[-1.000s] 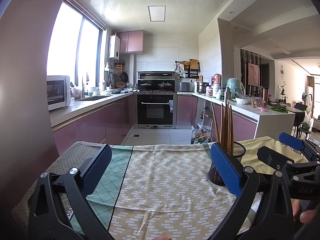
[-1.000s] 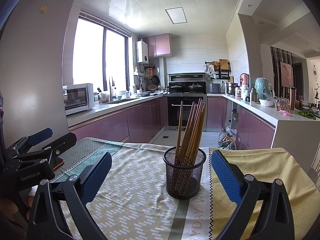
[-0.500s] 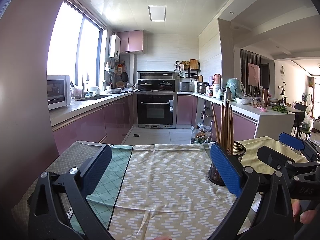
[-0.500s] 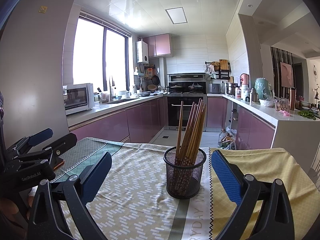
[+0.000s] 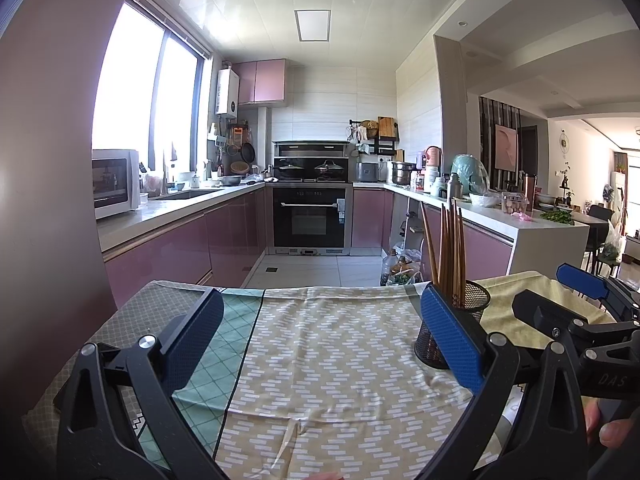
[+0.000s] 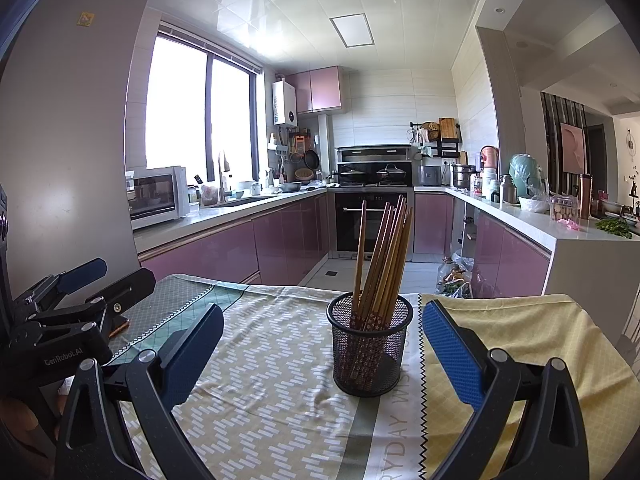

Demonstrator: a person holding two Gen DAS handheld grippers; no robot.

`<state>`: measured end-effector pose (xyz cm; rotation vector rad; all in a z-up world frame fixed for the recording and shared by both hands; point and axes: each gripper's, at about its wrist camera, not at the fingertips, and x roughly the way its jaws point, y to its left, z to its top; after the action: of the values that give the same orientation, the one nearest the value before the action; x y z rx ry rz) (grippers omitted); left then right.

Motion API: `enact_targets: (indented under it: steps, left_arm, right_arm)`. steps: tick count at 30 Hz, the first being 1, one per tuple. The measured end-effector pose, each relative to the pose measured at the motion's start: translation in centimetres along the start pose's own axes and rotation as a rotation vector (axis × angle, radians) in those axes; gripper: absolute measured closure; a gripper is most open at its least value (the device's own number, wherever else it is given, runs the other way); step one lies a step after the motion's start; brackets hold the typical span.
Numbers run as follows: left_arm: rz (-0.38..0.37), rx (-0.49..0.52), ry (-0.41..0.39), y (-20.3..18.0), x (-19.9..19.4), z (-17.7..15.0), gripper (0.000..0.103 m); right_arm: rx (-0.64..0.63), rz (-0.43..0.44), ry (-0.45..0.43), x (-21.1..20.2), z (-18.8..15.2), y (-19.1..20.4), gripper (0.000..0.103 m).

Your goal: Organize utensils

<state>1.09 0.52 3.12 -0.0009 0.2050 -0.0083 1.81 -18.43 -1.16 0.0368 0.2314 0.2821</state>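
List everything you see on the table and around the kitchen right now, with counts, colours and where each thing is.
Mesh cup: one, black, standing on the table between the right gripper's fingers' line of sight.
Chopsticks: a bundle, exact count unclear, brown, upright in the mesh cup.
Tablecloth: one, beige, green and yellow patchwork, covering the table.
Microwave: one, white, left counter.
Oven: one, black, far wall.
Cabinets: pink, under the counters.
Left gripper: blue pads, open, over bare cloth.
Right gripper: blue pads, open, facing the cup.
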Motion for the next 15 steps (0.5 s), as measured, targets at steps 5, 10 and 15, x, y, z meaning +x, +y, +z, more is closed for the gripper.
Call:
enact_targets:
  steps: [5,10,15]
  left_arm:
    - [0.0,0.0,0.001,-0.02,0.01,-0.02,0.006]
    - [-0.001,0.0,0.001,-0.06,0.05,-0.03,0.006]
    - [0.0,0.0,0.001,-0.09,0.04,-0.06,0.006]
  right_arm:
    - [0.004,0.003,0.0,-0.04,-0.03,-0.06,0.007]
    - [0.004,0.003,-0.002,-0.02,-0.03,-0.04,0.007]
    - [0.005,0.003,0.0,0.03,-0.02,-0.01,0.007]
